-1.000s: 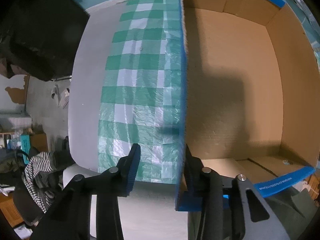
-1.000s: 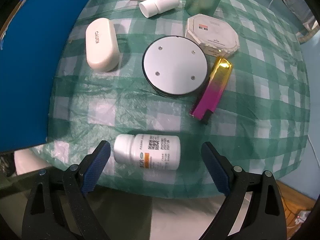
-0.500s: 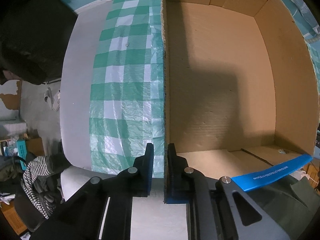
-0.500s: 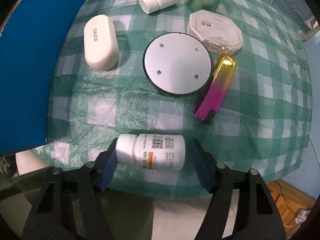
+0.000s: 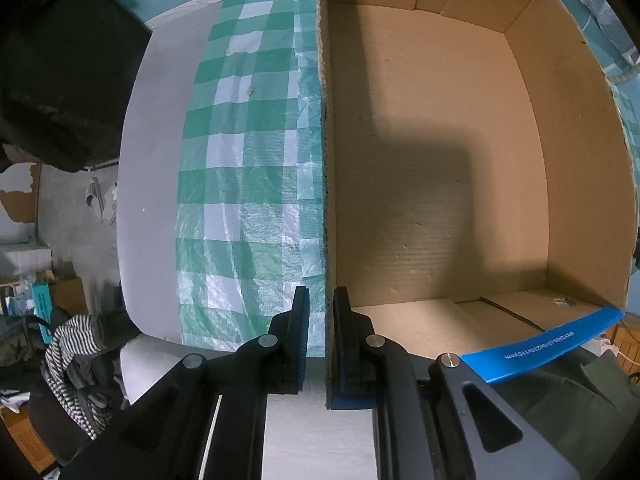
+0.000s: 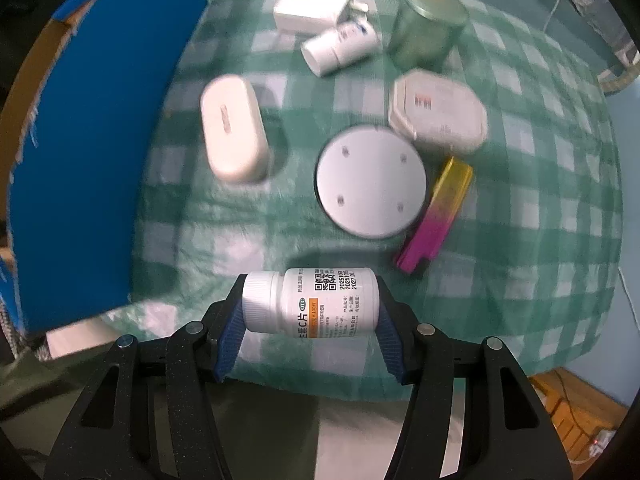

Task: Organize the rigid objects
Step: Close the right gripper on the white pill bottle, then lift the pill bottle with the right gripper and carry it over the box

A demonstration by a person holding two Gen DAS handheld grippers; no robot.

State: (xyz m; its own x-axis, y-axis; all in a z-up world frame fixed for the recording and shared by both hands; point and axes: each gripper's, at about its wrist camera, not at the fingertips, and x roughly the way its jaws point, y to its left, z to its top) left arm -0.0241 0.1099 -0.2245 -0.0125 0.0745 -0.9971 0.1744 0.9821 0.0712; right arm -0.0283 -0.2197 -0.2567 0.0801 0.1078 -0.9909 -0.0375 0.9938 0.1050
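My left gripper (image 5: 321, 336) is shut on the near wall of an open cardboard box (image 5: 440, 168) with a blue outside; the box is empty inside. My right gripper (image 6: 310, 304) is shut on a white pill bottle (image 6: 316, 301), held sideways and lifted off the green checked cloth (image 6: 540, 208). On the cloth lie a white oval case (image 6: 233, 133), a round white disc (image 6: 370, 187), a gold-to-pink bar (image 6: 438, 215), an octagonal white box (image 6: 438, 111), a small white bottle (image 6: 340, 47), a white charger (image 6: 314, 6) and a green tin (image 6: 428, 26).
The box's blue wall (image 6: 96, 128) stands left of the objects in the right wrist view. The table edge (image 5: 148, 200) drops off to the left, with clothes and clutter (image 5: 76, 352) on the floor below. A wooden piece (image 6: 572, 412) shows at lower right.
My left gripper closed on the box wall. My right gripper closed on the white pill bottle and lifted it off the cloth; the view now sits higher above the objects.
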